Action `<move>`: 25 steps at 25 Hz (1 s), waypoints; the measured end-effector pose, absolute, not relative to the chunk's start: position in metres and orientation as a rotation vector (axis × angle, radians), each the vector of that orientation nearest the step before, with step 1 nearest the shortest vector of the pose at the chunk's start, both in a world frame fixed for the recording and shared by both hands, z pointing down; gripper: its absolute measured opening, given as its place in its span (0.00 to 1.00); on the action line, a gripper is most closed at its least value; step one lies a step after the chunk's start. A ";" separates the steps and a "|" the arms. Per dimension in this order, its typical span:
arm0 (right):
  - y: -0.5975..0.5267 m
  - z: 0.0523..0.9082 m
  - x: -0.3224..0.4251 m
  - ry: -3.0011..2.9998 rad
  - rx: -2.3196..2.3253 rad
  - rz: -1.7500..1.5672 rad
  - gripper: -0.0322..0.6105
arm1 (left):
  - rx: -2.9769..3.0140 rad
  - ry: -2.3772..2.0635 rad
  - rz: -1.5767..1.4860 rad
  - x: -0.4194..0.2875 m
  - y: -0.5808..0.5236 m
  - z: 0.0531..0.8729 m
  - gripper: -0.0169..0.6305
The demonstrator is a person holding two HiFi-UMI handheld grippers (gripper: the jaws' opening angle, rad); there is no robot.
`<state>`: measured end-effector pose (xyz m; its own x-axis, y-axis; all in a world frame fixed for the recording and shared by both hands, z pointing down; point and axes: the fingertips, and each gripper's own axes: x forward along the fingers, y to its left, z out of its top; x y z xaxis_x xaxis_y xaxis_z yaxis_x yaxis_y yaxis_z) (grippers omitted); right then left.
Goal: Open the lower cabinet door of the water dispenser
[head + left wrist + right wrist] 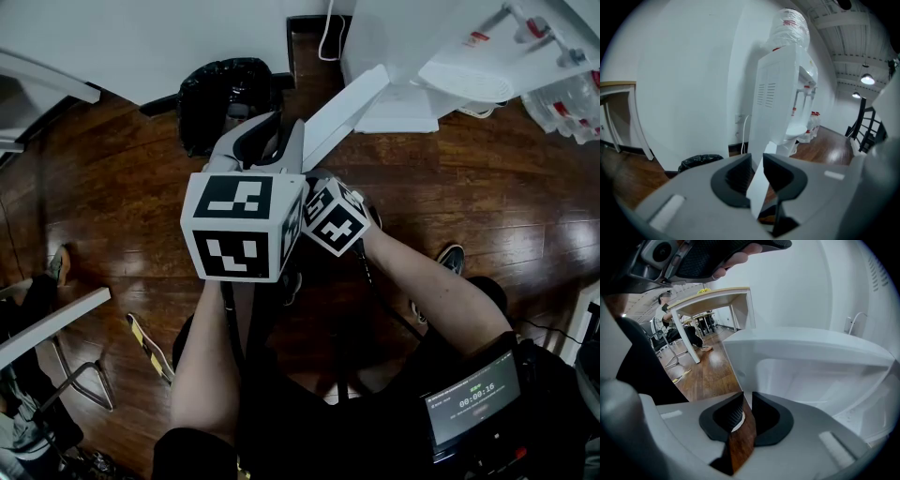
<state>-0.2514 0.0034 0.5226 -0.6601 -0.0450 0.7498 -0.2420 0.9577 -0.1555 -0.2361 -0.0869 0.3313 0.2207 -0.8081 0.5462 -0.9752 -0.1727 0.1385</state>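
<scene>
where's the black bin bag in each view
head view: black bin bag at the top, left of centre, against the wall
left gripper view: low, left of centre, at the wall's foot
right gripper view: not in it
shared landmark: white cabinet door, seen in all three

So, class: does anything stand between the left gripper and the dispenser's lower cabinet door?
Nothing visible does: the left gripper is closed on the free edge of the cabinet door. The black bin stands apart from both.
</scene>
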 end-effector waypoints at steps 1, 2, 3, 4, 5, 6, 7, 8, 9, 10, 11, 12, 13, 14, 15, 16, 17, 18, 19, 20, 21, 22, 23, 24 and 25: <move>0.004 0.523 -0.251 -2.280 0.201 0.306 0.14 | 2.041 -1.642 0.488 -0.237 -0.087 0.332 0.18; 0.004 0.523 -0.250 -2.278 0.200 0.303 0.14 | 2.041 -1.641 0.489 -0.237 -0.087 0.332 0.18; 0.005 0.524 -0.248 -2.274 0.198 0.301 0.15 | 2.043 -1.639 0.490 -0.236 -0.087 0.332 0.18; 0.006 0.525 -0.245 -2.268 0.197 0.300 0.15 | 2.046 -1.637 0.490 -0.236 -0.088 0.332 0.18; 0.007 0.527 -0.241 -2.259 0.197 0.301 0.15 | 2.050 -1.637 0.489 -0.236 -0.088 0.331 0.18; 0.007 0.528 -0.236 -2.252 0.199 0.300 0.15 | 2.053 -1.639 0.488 -0.237 -0.089 0.329 0.18; 0.006 0.529 -0.230 -2.246 0.204 0.298 0.15 | 2.053 -1.646 0.486 -0.239 -0.090 0.328 0.18; 0.005 0.528 -0.224 -2.242 0.213 0.296 0.15 | 2.050 -1.657 0.480 -0.243 -0.090 0.326 0.18; 0.002 0.527 -0.218 -2.240 0.226 0.295 0.15 | 2.043 -1.669 0.473 -0.246 -0.091 0.324 0.18; -0.001 0.524 -0.212 -2.240 0.242 0.296 0.15 | 2.035 -1.679 0.466 -0.249 -0.091 0.324 0.18; -0.004 0.522 -0.205 -2.240 0.261 0.296 0.15 | 2.027 -1.683 0.458 -0.250 -0.091 0.323 0.18; -0.008 0.519 -0.198 -2.240 0.281 0.298 0.15 | 2.024 -1.682 0.449 -0.248 -0.091 0.323 0.17; -0.013 0.515 -0.192 -2.243 0.305 0.300 0.15 | 2.025 -1.674 0.437 -0.243 -0.092 0.322 0.17; -0.018 0.510 -0.186 -2.249 0.334 0.305 0.15 | 2.034 -1.660 0.425 -0.236 -0.093 0.321 0.17; -0.025 0.504 -0.179 -2.260 0.374 0.312 0.15 | 2.050 -1.643 0.416 -0.227 -0.094 0.319 0.17; -0.032 0.498 -0.173 -2.274 0.424 0.323 0.14 | 2.072 -1.622 0.413 -0.217 -0.095 0.316 0.17; -0.041 0.492 -0.166 -2.291 0.484 0.336 0.14 | 2.096 -1.602 0.417 -0.207 -0.096 0.315 0.17; -0.049 0.486 -0.157 -2.309 0.549 0.352 0.14 | 2.117 -1.583 0.426 -0.198 -0.097 0.314 0.17; -0.058 0.480 -0.148 -2.327 0.617 0.372 0.13 | 2.132 -1.568 0.436 -0.191 -0.097 0.314 0.17; -0.066 0.473 -0.139 -2.346 0.685 0.399 0.12 | 2.140 -1.557 0.442 -0.185 -0.096 0.315 0.17; -0.074 0.466 -0.131 -2.367 0.753 0.431 0.11 | 2.143 -1.548 0.443 -0.181 -0.096 0.315 0.17; -0.080 0.457 -0.122 -2.388 0.820 0.463 0.11 | 2.145 -1.542 0.442 -0.177 -0.095 0.315 0.17; -0.086 0.448 -0.113 -2.409 0.884 0.491 0.10 | 2.149 -1.536 0.442 -0.172 -0.095 0.315 0.17; -0.091 0.439 -0.104 -2.425 0.946 0.510 0.09 | 2.154 -1.528 0.445 -0.168 -0.095 0.316 0.17; -0.096 0.432 -0.095 -2.437 1.002 0.521 0.09 | 2.160 -1.518 0.451 -0.162 -0.094 0.317 0.17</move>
